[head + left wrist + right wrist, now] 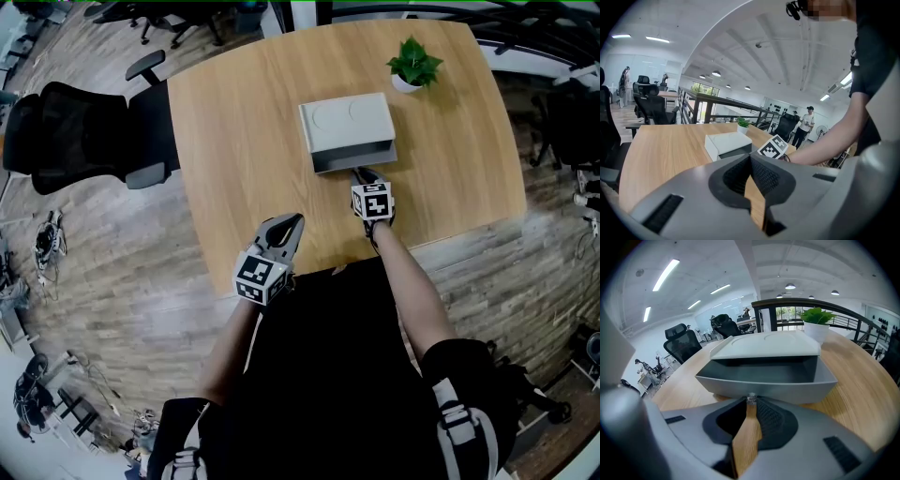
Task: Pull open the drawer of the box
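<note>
We are holding the right claw [362, 174] at the front of the drawer [354, 161], which is sticking partly out of the box [347, 122] toward us, at 6 o'clock of the box. In the right gripper view the claw's [751, 404] two jaws are pressing together at their tips on the small knob [751, 398] at the middle of the drawer's [764, 380] front wall, and the drawer's grey inside is showing open under the box's [764, 345] pale lid. The box is sitting on the wooden table [234, 141], toward its far middle, with a potted plant [413, 66] at about 1 o'clock of it, apart from it. We are keeping the left claw [294, 221] low over the table's near edge, at about 7 o'clock of the box and well apart from it; in the left gripper view its [750, 159] jaws are meeting at the tips with nothing between them. A black chair [84, 136] is standing at 9 o'clock of the table.
</note>
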Demonstrator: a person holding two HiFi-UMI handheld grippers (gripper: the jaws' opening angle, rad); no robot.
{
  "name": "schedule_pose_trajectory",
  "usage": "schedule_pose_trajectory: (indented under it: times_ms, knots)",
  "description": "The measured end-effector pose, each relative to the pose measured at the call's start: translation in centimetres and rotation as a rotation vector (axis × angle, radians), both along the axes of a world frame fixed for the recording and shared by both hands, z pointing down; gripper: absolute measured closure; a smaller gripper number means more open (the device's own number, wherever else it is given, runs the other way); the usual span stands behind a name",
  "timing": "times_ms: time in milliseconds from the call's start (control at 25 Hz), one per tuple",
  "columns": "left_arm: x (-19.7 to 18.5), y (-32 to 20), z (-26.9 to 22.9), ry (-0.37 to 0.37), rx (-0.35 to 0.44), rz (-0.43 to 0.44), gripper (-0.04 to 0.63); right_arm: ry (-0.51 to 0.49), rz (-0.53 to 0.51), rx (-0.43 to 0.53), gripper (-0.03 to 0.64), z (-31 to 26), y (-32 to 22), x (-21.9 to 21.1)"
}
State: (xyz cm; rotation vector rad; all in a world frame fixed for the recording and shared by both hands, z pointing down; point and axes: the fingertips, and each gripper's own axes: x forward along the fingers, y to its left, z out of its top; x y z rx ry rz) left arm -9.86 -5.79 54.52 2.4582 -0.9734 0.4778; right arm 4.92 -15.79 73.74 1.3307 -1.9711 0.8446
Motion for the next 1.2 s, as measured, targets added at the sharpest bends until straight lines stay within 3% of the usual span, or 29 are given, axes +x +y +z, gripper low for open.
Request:
schedule_pose_trajectory:
  times_ms: [1200]
  knots:
    - [0.3,2.3,0.2,-0.007,0.002,0.035,0.573,-0.003,0.036,0.006,0.537,0.2,3.8,0.1]
